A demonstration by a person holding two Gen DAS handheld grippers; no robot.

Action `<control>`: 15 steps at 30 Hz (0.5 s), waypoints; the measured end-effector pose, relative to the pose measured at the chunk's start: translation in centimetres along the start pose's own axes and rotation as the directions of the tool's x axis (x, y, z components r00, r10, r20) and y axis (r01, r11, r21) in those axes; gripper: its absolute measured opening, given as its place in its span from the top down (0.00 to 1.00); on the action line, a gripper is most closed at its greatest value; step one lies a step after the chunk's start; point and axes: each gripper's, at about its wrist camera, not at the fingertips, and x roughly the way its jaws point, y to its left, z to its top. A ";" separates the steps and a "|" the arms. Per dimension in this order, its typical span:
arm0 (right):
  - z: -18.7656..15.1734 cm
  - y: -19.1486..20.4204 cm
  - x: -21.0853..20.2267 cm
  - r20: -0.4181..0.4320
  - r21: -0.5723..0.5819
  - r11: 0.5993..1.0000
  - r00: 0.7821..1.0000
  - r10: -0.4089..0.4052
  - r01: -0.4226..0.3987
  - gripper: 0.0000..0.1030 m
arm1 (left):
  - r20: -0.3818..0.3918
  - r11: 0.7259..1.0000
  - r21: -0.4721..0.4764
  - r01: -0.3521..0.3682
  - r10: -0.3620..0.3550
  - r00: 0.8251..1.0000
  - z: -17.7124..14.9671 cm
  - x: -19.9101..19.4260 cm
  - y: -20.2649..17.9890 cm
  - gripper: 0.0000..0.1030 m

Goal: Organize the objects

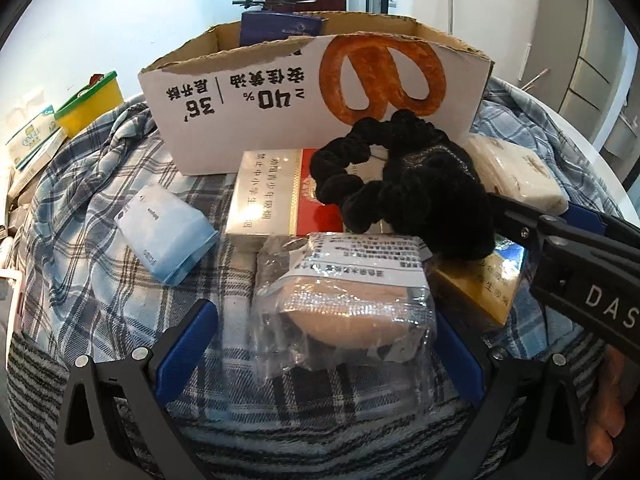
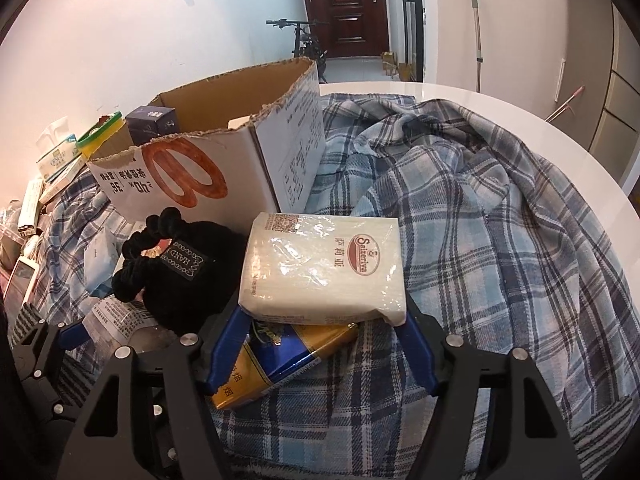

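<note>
Looking through the left wrist camera: left claw point(image 1: 326, 344) sits at 6 o'clock, blue fingers point(image 1: 188, 344) spread wide on either side of a clear-wrapped beige roll point(image 1: 344, 312), not pressing it, so open. Plaid cloth point(image 1: 100, 184) covers the bench. Torn cardboard box point(image 1: 312, 92) with a pretzel print stands at 12 o'clock, a dark blue carton point(image 1: 280, 28) inside it. Black scrunchie point(image 1: 404, 196) lies at centre, on top of a red-and-white cigarette pack point(image 1: 276, 196). Light blue packet point(image 1: 164, 232) at 9 o'clock. Gold cigarette pack point(image 1: 476, 284) at 3 o'clock, white napkin pack point(image 1: 516, 176) above it at 2 o'clock. Right claw's black body enters from 4 o'clock beside the gold pack. Yellow tub point(image 1: 90, 104) at 10 o'clock.

Right wrist camera: right claw point(image 2: 322, 350) at 6 o'clock, its blue fingers point(image 2: 228, 356) flanking the white napkin pack point(image 2: 324, 268) at its near corners; whether the pads press it, cannot tell. Napkin pack rests on the gold cigarette pack point(image 2: 280, 364), at centre. Black scrunchie point(image 2: 176, 264) at 9 o'clock, just beside the napkin pack. Cardboard box point(image 2: 224, 152) at 11 o'clock, just behind both. Plaid cloth point(image 2: 500, 220) bunched from 1 to 4 o'clock on the white round bench point(image 2: 520, 100). Left claw point(image 2: 72, 332) at 8 o'clock.
</note>
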 end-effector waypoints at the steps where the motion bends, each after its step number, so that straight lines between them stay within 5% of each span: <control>1: 0.0 0.0 -0.5 0.015 -0.002 1.000 1.000 -0.002 0.002 0.38 | -0.008 1.000 -0.015 0.024 -0.024 1.000 0.1 0.1 0.3 0.00; 7: -1.8 0.1 -5.5 0.103 -0.069 0.996 0.994 -0.046 0.053 0.44 | -0.005 1.000 -0.016 0.020 -0.020 1.000 0.1 -0.2 0.7 0.00; 15: -4.1 -0.1 -6.1 0.059 -0.025 0.999 0.997 0.043 -0.042 0.60 | -0.005 1.000 -0.016 0.020 -0.020 1.000 0.2 -0.1 0.6 0.00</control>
